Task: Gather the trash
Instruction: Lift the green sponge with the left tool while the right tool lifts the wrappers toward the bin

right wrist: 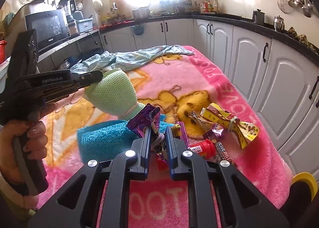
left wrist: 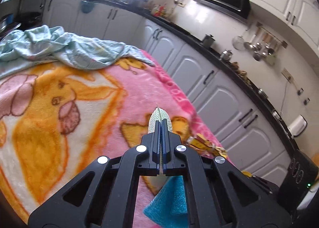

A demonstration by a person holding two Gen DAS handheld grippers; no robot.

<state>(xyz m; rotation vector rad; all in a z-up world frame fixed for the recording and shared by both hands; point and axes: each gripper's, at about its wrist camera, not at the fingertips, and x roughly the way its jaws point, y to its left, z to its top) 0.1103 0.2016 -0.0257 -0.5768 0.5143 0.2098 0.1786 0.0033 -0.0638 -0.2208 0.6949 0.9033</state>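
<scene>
My left gripper [left wrist: 161,121] is shut on the rim of a pale green knitted pouch [left wrist: 159,116] and holds it up over a pink cartoon blanket [left wrist: 59,108]. The right wrist view shows that gripper [right wrist: 99,76] pinching the pouch [right wrist: 111,94] at the left. My right gripper [right wrist: 158,128] is closed around a crumpled purple wrapper [right wrist: 145,120] beside the pouch's mouth. More trash lies to the right: a yellow printed wrapper [right wrist: 233,124], a red-capped tube [right wrist: 205,146] and a brown scrap [right wrist: 194,118].
A blue towel [right wrist: 103,138] lies under the pouch. A light blue cloth [right wrist: 139,56] is bunched at the blanket's far end. White cabinets [right wrist: 269,80] with a black counter run along the right. A microwave [right wrist: 47,28] stands at the back left.
</scene>
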